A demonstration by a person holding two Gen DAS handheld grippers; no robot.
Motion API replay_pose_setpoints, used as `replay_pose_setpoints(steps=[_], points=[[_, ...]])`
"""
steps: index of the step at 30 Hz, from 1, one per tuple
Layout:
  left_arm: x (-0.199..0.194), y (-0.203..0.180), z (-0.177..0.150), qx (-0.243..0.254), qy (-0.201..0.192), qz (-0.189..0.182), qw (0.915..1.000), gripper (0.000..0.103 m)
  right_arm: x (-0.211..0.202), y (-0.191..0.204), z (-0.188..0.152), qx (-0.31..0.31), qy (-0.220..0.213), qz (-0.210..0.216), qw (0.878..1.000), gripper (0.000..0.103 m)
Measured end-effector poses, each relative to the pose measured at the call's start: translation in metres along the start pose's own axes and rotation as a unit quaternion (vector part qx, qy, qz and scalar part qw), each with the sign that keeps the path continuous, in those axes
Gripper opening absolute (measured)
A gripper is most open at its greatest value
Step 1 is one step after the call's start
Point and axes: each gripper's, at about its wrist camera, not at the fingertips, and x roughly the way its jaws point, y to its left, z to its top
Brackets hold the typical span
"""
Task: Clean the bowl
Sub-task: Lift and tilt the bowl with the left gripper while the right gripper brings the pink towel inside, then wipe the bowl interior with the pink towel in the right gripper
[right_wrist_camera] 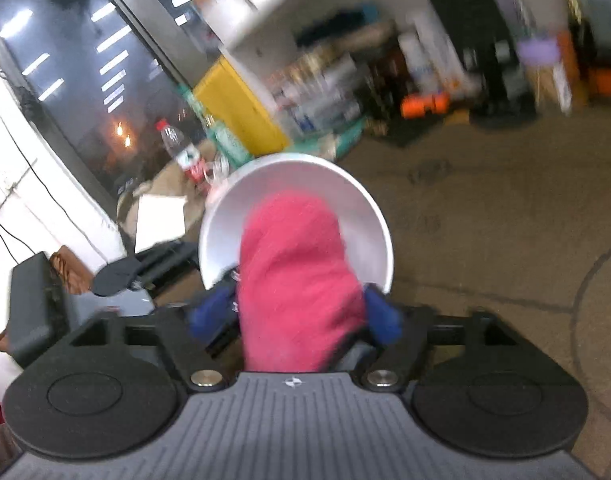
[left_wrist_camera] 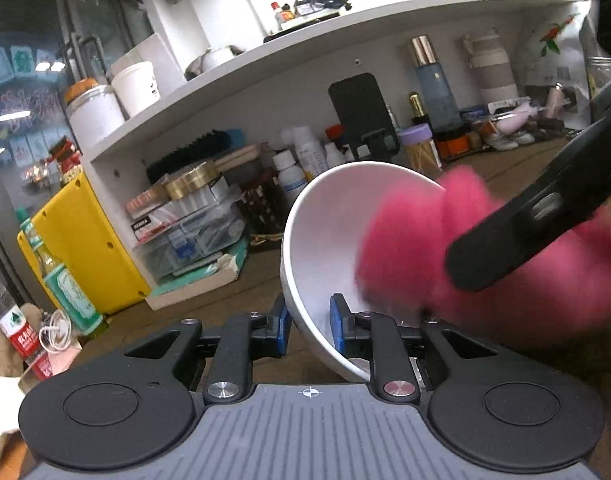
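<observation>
A white bowl (left_wrist_camera: pixel 325 232) is held tilted above the table; my left gripper (left_wrist_camera: pixel 310 322) is shut on its rim, one blue pad outside and one inside. My right gripper (right_wrist_camera: pixel 295 314) is shut on a pink cloth (right_wrist_camera: pixel 297 272) and presses it into the bowl (right_wrist_camera: pixel 225 216). In the left wrist view the pink cloth (left_wrist_camera: pixel 405 240) is blurred inside the bowl's right half, with the right gripper's black finger (left_wrist_camera: pixel 525 220) over it.
A white shelf unit (left_wrist_camera: pixel 265 92) behind holds bottles, jars and boxes. A yellow box (left_wrist_camera: pixel 77 240), a green bottle (left_wrist_camera: pixel 65 284) and a water bottle (left_wrist_camera: pixel 13 320) stand at the left. Brown tabletop (right_wrist_camera: pixel 485 220) lies below.
</observation>
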Motion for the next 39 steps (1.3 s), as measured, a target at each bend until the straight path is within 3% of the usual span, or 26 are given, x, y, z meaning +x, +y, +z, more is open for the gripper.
replay_pose_setpoints(steps=[1, 2, 3, 4, 7, 11, 17, 19, 20, 21, 23, 24, 26, 30, 31, 32, 35, 36, 37, 38, 39], points=[[0.001, 0.000, -0.001, -0.002, 0.001, -0.001, 1.0000, 0.026, -0.003, 0.005, -0.003, -0.015, -0.013, -0.014, 1.000, 0.096], [0.001, 0.001, -0.002, -0.005, 0.002, -0.003, 1.0000, 0.027, -0.005, 0.009, -0.006, -0.027, -0.023, -0.027, 0.999, 0.079], [0.000, 0.001, -0.003, -0.007, 0.003, -0.003, 1.0000, 0.027, -0.004, 0.010, -0.007, -0.025, -0.021, -0.031, 0.999, 0.036], [0.000, 0.001, -0.003, -0.008, 0.003, -0.004, 1.0000, 0.027, 0.000, 0.010, -0.009, -0.028, -0.016, -0.046, 0.998, 0.022], [-0.001, 0.001, -0.003, -0.012, 0.006, -0.016, 0.9998, 0.027, 0.009, 0.015, -0.015, -0.046, -0.002, -0.081, 0.996, 0.023], [-0.001, -0.002, -0.003, -0.001, 0.005, -0.015, 0.9999, 0.028, 0.013, 0.041, -0.027, -0.139, 0.011, -0.120, 0.983, 0.029], [-0.004, -0.007, -0.003, 0.017, -0.005, -0.018, 0.9997, 0.032, 0.029, 0.038, -0.016, -0.140, 0.073, -0.089, 0.983, 0.024], [-0.003, -0.009, -0.003, 0.025, 0.000, -0.013, 0.9996, 0.031, 0.031, 0.044, -0.012, -0.174, 0.074, -0.109, 0.976, 0.020], [0.000, -0.008, -0.003, 0.020, 0.008, -0.018, 0.9996, 0.037, 0.032, 0.055, -0.014, -0.219, 0.066, -0.140, 0.963, 0.018], [0.002, -0.007, -0.003, 0.015, 0.016, -0.023, 0.9995, 0.037, 0.032, 0.066, -0.016, -0.267, 0.056, -0.174, 0.946, 0.017], [0.006, -0.003, -0.003, 0.002, 0.030, -0.034, 0.9990, 0.037, 0.034, 0.093, -0.026, -0.396, 0.013, -0.249, 0.884, 0.017], [0.008, 0.000, -0.003, -0.005, 0.035, -0.039, 0.9986, 0.037, 0.035, 0.096, -0.028, -0.412, 0.009, -0.258, 0.874, 0.017], [0.008, 0.001, -0.004, -0.007, 0.037, -0.041, 0.9984, 0.037, 0.043, 0.106, -0.038, -0.490, -0.005, -0.293, 0.821, 0.016], [0.004, 0.004, -0.005, -0.014, 0.025, -0.053, 0.9982, 0.038, 0.075, 0.104, -0.065, -0.620, 0.009, -0.347, 0.704, 0.017], [0.003, 0.004, -0.005, -0.015, 0.021, -0.055, 0.9982, 0.038, 0.084, 0.098, -0.069, -0.635, 0.017, -0.354, 0.687, 0.018], [0.001, 0.003, -0.005, -0.015, 0.013, -0.052, 0.9984, 0.038, 0.091, 0.093, -0.070, -0.641, 0.026, -0.358, 0.678, 0.018], [-0.002, -0.003, -0.002, -0.004, -0.003, -0.043, 0.9991, 0.037, 0.085, 0.088, -0.036, -0.500, 0.058, -0.315, 0.805, 0.019], [-0.002, -0.005, -0.002, 0.002, -0.006, -0.040, 0.9992, 0.039, 0.082, 0.083, -0.027, -0.458, 0.066, -0.298, 0.835, 0.019], [-0.003, -0.006, -0.002, 0.008, -0.008, -0.037, 0.9992, 0.039, 0.075, 0.073, -0.015, -0.393, 0.075, -0.266, 0.877, 0.019], [-0.003, -0.008, -0.002, 0.014, -0.010, -0.035, 0.9992, 0.039, 0.068, 0.064, -0.004, -0.328, 0.083, -0.233, 0.912, 0.019], [-0.003, -0.008, -0.001, 0.016, -0.010, -0.035, 0.9992, 0.039, 0.063, 0.054, 0.001, -0.279, 0.087, -0.206, 0.934, 0.019]])
